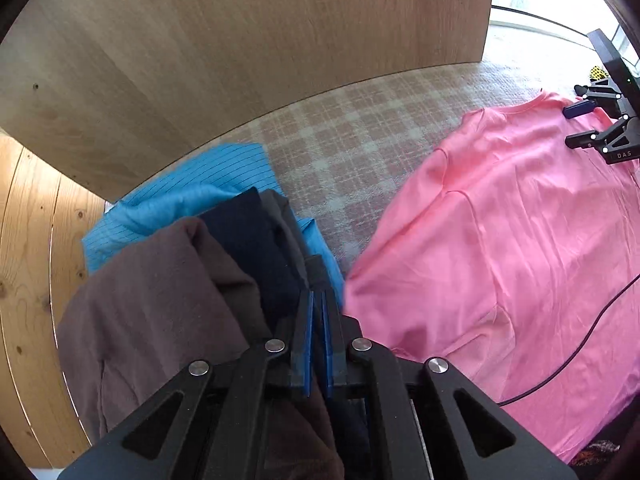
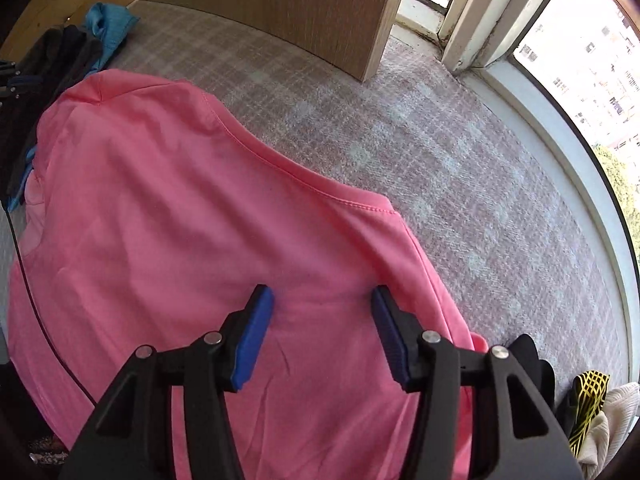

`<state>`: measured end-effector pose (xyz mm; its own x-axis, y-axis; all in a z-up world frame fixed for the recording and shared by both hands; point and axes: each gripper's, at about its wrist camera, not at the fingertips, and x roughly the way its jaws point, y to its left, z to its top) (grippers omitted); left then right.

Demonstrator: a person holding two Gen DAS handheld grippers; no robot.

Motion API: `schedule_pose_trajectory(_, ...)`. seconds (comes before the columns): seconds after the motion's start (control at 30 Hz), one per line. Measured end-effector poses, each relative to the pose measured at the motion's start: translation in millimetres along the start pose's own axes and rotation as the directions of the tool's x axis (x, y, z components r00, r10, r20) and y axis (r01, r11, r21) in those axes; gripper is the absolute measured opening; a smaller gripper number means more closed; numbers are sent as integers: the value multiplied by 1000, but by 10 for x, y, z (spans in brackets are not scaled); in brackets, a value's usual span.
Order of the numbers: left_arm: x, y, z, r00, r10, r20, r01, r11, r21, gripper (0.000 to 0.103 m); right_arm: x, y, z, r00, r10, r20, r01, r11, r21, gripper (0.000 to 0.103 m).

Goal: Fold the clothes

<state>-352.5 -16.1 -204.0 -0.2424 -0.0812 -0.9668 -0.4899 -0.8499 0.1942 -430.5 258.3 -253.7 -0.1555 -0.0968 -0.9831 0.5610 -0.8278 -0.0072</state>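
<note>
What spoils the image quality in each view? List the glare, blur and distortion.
Left wrist: fisheye bows the wood panel; the window corner is blown out white; the pink shirt's near edge is smeared by blur. Right wrist: the window is overexposed; its frame curves strongly; the open right tongs cast soft shadows on the shirt.

1. We see a smooth pink knit cloth shirt [image 2: 168, 216] with a faint sheen.
2. We see a rough, woolly pink-and-white checked blanket [image 2: 460, 184].
3. Our right tongs [image 2: 322, 300] are matt black plastic with ribbed blue pads [image 2: 256, 332] and shiny metal pins.
4. We see a matt wood-grain panel [image 1: 248, 48].
</note>
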Motion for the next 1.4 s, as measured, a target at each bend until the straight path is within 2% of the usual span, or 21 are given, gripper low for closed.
schedule_pose_trajectory(0.07, -103, 124, -36, 999, 18, 27, -17, 999, -43, 10, -11, 11, 10, 1000, 6, -8, -6, 1000, 5, 52)
schedule_pose_trajectory(0.13, -103, 101, 82, 999, 9, 34, -8, 1000, -23, 12, -38, -14, 22, 999, 30, -9, -30, 999, 34, 52)
schedule_pose_trajectory(0.17, -104, 89, 142, 999, 4, 37, -4, 1000, -13, 15, -74, -55, 21, 998, 58, 2, -58, 996, 66, 52)
schedule_pose_trajectory(0.2, -100, 58, 206, 999, -5, 42, 5, 1000, 1, 23, -110, -96, 20, 996, 85, 14, -86, 992, 97, 52)
schedule_pose_trajectory(0.23, -85, -21, 285, 999, -24, 49, 23, 999, 26, 28, -156, -142, 16, 993, 113, 33, -116, 985, 128, 52)
schedule_pose_trajectory(0.33, 68, -260, 639, 990, -119, 71, 111, 987, 115, 27, -319, -308, -45, 974, 198, 110, -217, 954, 207, 52)
schedule_pose_trajectory(0.4, 145, -474, 904, 973, -216, 85, 200, 966, 164, 27, -337, -390, -107, 968, 219, 124, -243, 940, 240, 52)
schedule_pose_trajectory(0.47, 191, -682, 1099, 942, -327, 79, 308, 932, 189, 27, -244, -513, -60, 974, 204, 103, -223, 946, 235, 52)
schedule_pose_trajectory(0.5, 233, -772, 1173, 934, -351, 68, 332, 923, 196, 27, -186, -586, -31, 975, 200, 92, -216, 950, 227, 52)
schedule_pose_trajectory(0.57, 225, -988, 1239, 937, -347, 42, 330, 918, 220, 28, -114, -666, -22, 975, 203, 86, -217, 953, 210, 52)
schedule_pose_trajectory(0.63, 358, -1053, 1310, 969, -246, 35, 230, 942, 245, 29, -142, -680, 4, 981, 158, 108, -177, 963, 201, 51)
schedule_pose_trajectory(0.67, 411, -1047, 1349, 978, -203, 41, 187, 951, 247, 31, -183, -720, 16, 985, 127, 114, -149, 965, 216, 51)
schedule_pose_trajectory(0.7, 390, -980, 1385, 979, -192, 65, 173, 958, 228, 34, -256, -780, 15, 982, 132, 132, -161, 957, 240, 52)
schedule_pose_trajectory(0.77, 298, -792, 1430, 984, -147, 101, 130, 979, 158, 33, -496, -889, -59, 959, 190, 210, -244, 930, 273, 52)
schedule_pose_trajectory(0.8, 209, -696, 1418, 982, -139, 125, 122, 984, 133, 30, -643, -913, -123, 953, 178, 244, -246, 927, 285, 51)
schedule_pose_trajectory(0.87, -51, -532, 1299, 976, -130, 177, 112, 987, 111, 30, -897, -887, -305, 954, 130, 272, -207, 938, 279, 51)
schedule_pose_trajectory(0.97, -476, -355, 901, 965, -117, 234, 95, 990, 101, 30, -1109, -692, -650, 963, 72, 262, -137, 961, 241, 52)
schedule_pose_trajectory(1.03, -686, -249, 559, 964, -125, 236, 112, 991, 68, 30, -1145, -463, -932, 970, 44, 239, -97, 972, 212, 51)
schedule_pose_trajectory(1.1, -847, -214, 181, 964, -128, 233, 120, 992, 48, 30, -1188, -319, -1270, 967, 52, 248, -113, 964, 240, 51)
schedule_pose_trajectory(1.27, -994, -295, -948, 973, -142, 182, 148, 989, -16, 32, -1262, -79, -2145, 959, 69, 275, -182, 894, 410, 52)
schedule_pose_trajectory(1.4, -785, -521, -1797, 959, -261, 109, 272, 958, -95, 32, -1131, 185, -2817, 977, 75, 197, -168, 845, 508, 52)
